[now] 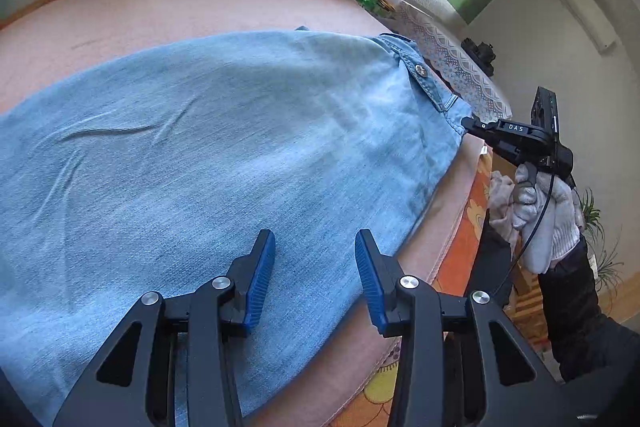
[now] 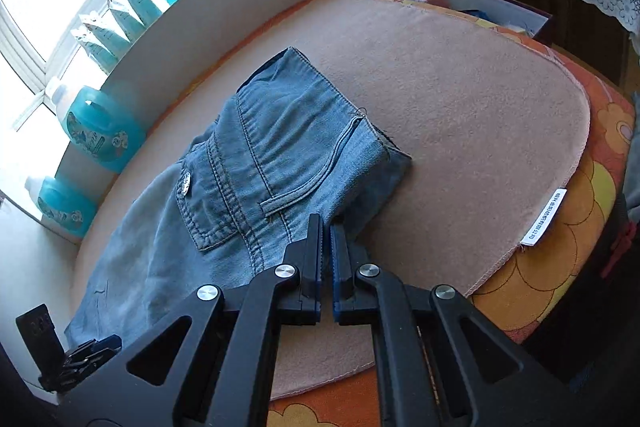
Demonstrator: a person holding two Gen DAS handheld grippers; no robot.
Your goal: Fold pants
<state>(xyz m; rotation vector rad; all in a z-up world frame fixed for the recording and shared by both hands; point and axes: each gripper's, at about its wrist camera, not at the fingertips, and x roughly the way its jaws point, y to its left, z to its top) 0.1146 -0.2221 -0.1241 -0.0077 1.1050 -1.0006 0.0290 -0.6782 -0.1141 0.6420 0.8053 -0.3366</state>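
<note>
Two grippers are in play over the denim pants (image 1: 208,155), which lie spread flat on the pinkish mat (image 2: 460,115). The right gripper (image 2: 326,227) has its jaws pinched nearly together on the waistband edge, near the belt loop and just right of the back pocket (image 2: 204,203). The left gripper (image 1: 315,247) hangs spread wide above the pant fabric, gripping nothing. Teal detergent bottles (image 2: 100,135) sit on the sill beyond the mat.
</note>
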